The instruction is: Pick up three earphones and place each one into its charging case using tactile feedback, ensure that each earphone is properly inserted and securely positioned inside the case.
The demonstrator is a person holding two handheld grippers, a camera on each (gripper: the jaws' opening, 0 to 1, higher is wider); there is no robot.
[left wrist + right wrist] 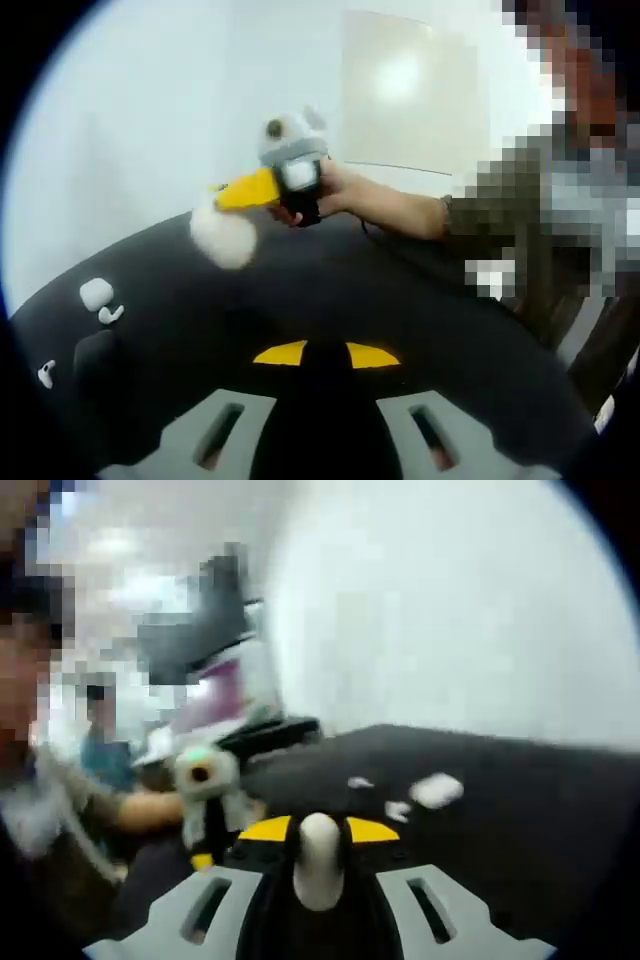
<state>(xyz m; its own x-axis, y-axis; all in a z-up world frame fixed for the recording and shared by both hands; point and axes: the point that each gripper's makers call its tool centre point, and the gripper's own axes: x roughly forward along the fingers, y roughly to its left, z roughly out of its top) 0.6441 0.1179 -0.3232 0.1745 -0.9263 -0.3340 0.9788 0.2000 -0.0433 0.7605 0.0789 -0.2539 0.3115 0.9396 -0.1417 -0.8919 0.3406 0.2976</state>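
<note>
On the dark table (330, 290), near its left edge, a white charging case (96, 293) and two loose earphones (112, 314) lie unplaced. The left gripper (325, 375) is closed on nothing; the right gripper (320, 865) clamps an earphone (319, 858), so insertion seems pending. Plain white walls (150, 120) stand behind.

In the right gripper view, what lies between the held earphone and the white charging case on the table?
Mostly bare dark table. One small white piece, probably an earphone, lies just short of the charging case, past the earphone in the right gripper.
</note>
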